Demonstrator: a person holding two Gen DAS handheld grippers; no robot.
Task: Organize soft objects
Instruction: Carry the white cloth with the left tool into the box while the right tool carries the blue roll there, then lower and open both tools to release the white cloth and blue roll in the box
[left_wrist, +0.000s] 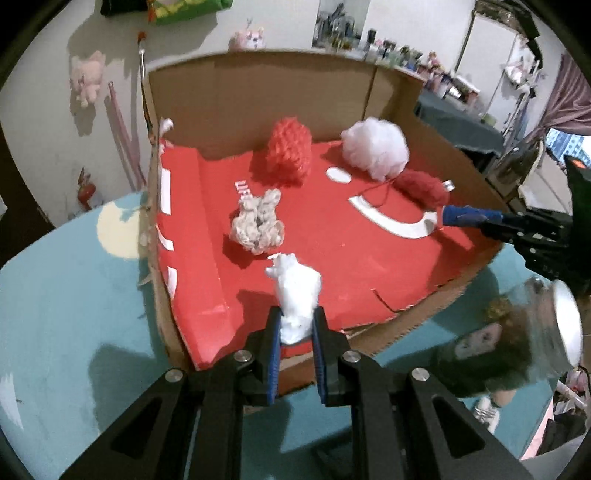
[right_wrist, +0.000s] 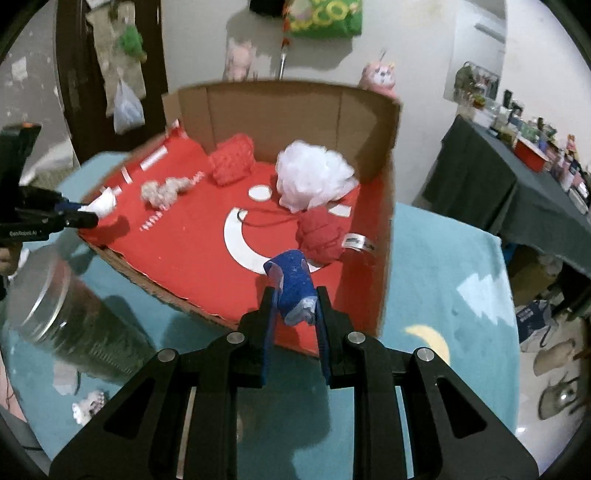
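Both claws are full and both hang over the near edge of the box (left_wrist: 258, 88), a cut-down carton with a red floor that sits on a teal cloth (left_wrist: 74, 295).

The left claw (left_wrist: 297, 332) is clamped on a white wad (left_wrist: 297, 288), something like cotton; the pads pinch its lower end so the rest stands up free above the jaws. The right claw (right_wrist: 295, 306) is closed around a blue roll (right_wrist: 291, 280), gripped near one end, with the other end sticking out toward the box. Pinching low like that seems sensible with soft stuff: it squashes a little and stays put, and the free end can be laid down first.

Inside the box the soft things already lie spread apart, I'd guess so that none buries another: a red knit piece (left_wrist: 290, 151) near the back wall, a white puff (left_wrist: 375, 147) beside it, a dark red yarn ball (left_wrist: 421, 186) just in front of the puff with a loose strand trailing, and a beige tangle (left_wrist: 258, 221) toward the left.

A glass jar (left_wrist: 517, 328) lies tipped on the cloth just outside the box, between the two claws.

The wad looks bound for the bare red floor in front of the tangle, and the roll for the right front corner near the yarn ball. Both are still held clear of the floor, not yet set down.
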